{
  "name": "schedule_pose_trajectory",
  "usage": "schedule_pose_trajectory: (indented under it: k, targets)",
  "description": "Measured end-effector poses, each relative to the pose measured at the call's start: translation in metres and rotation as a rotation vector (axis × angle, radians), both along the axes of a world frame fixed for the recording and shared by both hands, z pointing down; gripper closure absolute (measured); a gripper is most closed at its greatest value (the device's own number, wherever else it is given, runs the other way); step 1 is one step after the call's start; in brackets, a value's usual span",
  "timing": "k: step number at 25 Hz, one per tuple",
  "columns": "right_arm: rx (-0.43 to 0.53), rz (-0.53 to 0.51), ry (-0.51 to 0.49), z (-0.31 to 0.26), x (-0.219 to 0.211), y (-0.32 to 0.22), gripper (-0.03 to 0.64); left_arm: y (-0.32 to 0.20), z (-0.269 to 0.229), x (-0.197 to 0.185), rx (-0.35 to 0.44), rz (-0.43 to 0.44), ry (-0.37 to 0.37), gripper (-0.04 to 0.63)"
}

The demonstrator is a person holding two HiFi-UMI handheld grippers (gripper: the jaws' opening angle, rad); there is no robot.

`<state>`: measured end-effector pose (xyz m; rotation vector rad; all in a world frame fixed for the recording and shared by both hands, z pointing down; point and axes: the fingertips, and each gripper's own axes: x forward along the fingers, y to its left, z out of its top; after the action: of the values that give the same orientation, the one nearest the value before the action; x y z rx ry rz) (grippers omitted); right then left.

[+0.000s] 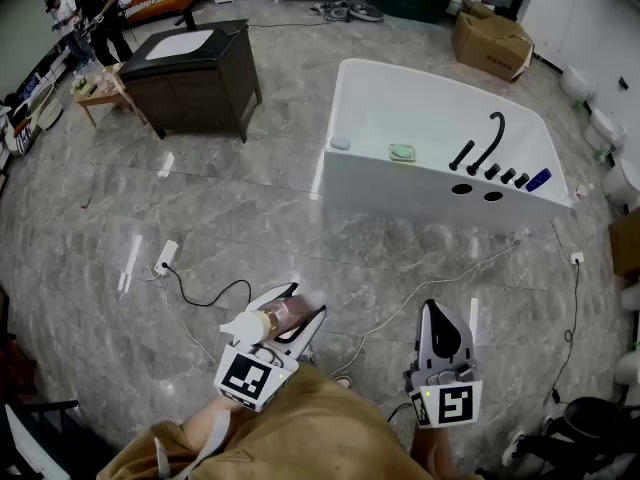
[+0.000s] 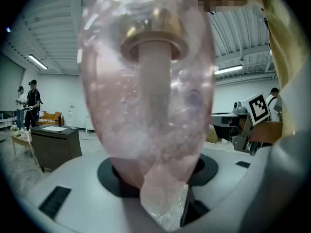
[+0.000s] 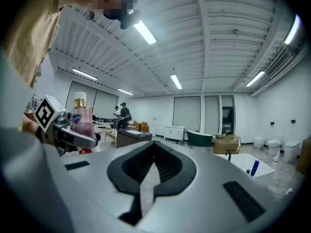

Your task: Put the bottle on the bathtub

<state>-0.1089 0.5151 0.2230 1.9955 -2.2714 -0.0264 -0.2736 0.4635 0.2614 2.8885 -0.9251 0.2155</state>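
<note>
A clear pink bottle (image 1: 281,318) with a gold collar and white pump lies in my left gripper (image 1: 290,320), which is shut on it low in the head view. It fills the left gripper view as the bottle (image 2: 150,86). In the right gripper view the same bottle (image 3: 82,119) shows upright at the left. My right gripper (image 1: 443,336) is shut with nothing in it, held to the right of the left one. The white bathtub (image 1: 440,148) stands further ahead on the floor, with a black faucet (image 1: 487,143) on its near rim.
A green soap dish (image 1: 402,153) and a blue item (image 1: 539,179) lie on the tub's rim. A dark cabinet (image 1: 195,73) stands at the far left, cardboard boxes (image 1: 491,43) behind the tub. A power strip with cable (image 1: 168,258) lies on the marble floor. People stand at the far left (image 1: 98,8).
</note>
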Motion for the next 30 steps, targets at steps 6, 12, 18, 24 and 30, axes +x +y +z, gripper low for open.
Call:
schedule_pose_trajectory:
  k: [6, 12, 18, 24, 30]
  targets:
    - [0.002, -0.007, 0.003, -0.003, -0.004, -0.020, 0.612, -0.018, 0.000, -0.003, -0.004, -0.002, 0.005, 0.368]
    - [0.028, 0.020, -0.026, -0.012, -0.009, -0.047, 0.611, -0.047, 0.002, -0.014, -0.015, 0.005, 0.019, 0.368]
    - [0.013, 0.060, 0.019, -0.015, -0.026, -0.075, 0.611, -0.078, 0.006, -0.025, -0.035, 0.047, 0.034, 0.368]
    - [-0.010, 0.100, 0.053, -0.014, -0.034, -0.085, 0.611, -0.103, 0.013, -0.029, -0.031, 0.084, 0.047, 0.368]
    - [-0.014, 0.102, 0.073, -0.017, -0.033, -0.094, 0.611, -0.108, 0.013, -0.023, -0.024, 0.107, 0.076, 0.368]
